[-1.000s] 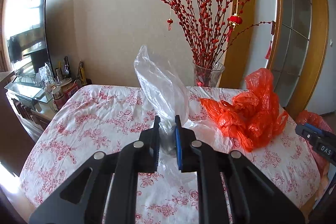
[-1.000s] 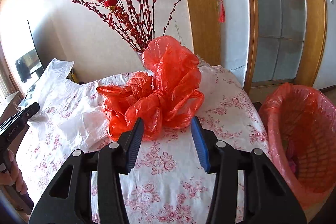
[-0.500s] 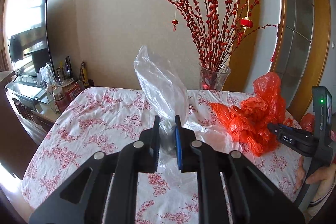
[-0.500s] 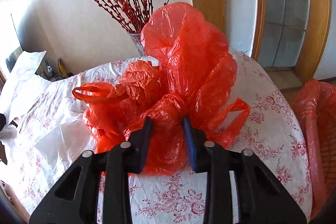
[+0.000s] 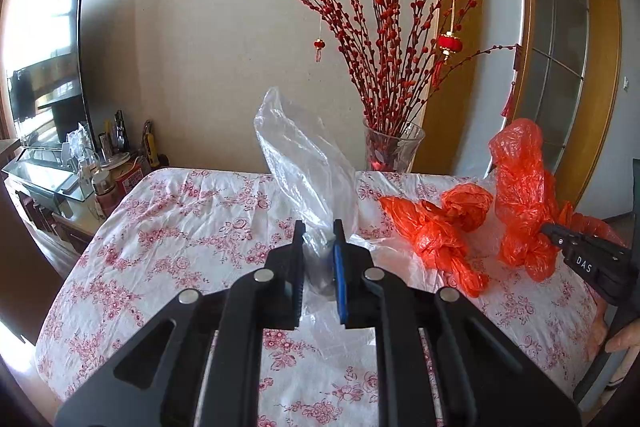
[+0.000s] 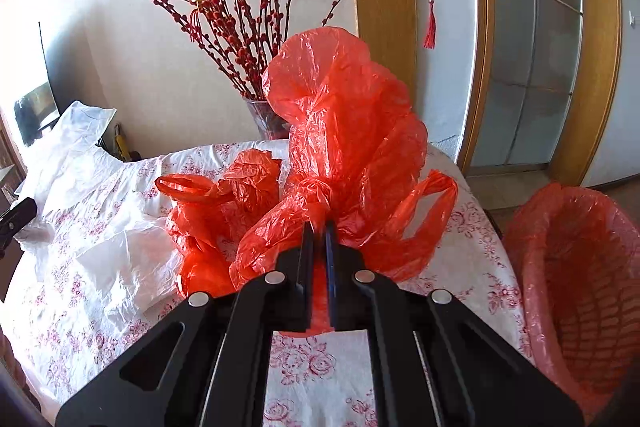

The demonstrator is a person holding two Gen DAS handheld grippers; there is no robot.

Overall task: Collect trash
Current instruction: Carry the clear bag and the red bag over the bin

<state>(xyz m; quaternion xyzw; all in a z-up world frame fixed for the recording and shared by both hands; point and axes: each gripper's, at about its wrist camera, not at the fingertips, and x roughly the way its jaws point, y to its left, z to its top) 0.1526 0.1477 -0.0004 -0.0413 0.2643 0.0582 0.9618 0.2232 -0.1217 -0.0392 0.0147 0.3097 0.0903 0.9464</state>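
Trash bags lie on the flowery table (image 5: 192, 223): the right gripper (image 6: 319, 227) has just squeezed shut on the red bag (image 6: 344, 115), ready for the lined basket (image 6: 576, 267), while the left gripper (image 5: 318, 227) pinches the clear bag (image 5: 304, 163).

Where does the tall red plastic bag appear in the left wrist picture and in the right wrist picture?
Left wrist view: the tall red plastic bag is at the right edge, pinched by the right gripper.
Right wrist view: the bag fills the centre, above the shut jaws.
Shared landmark: the glass vase of red branches, left of the bag in both views.
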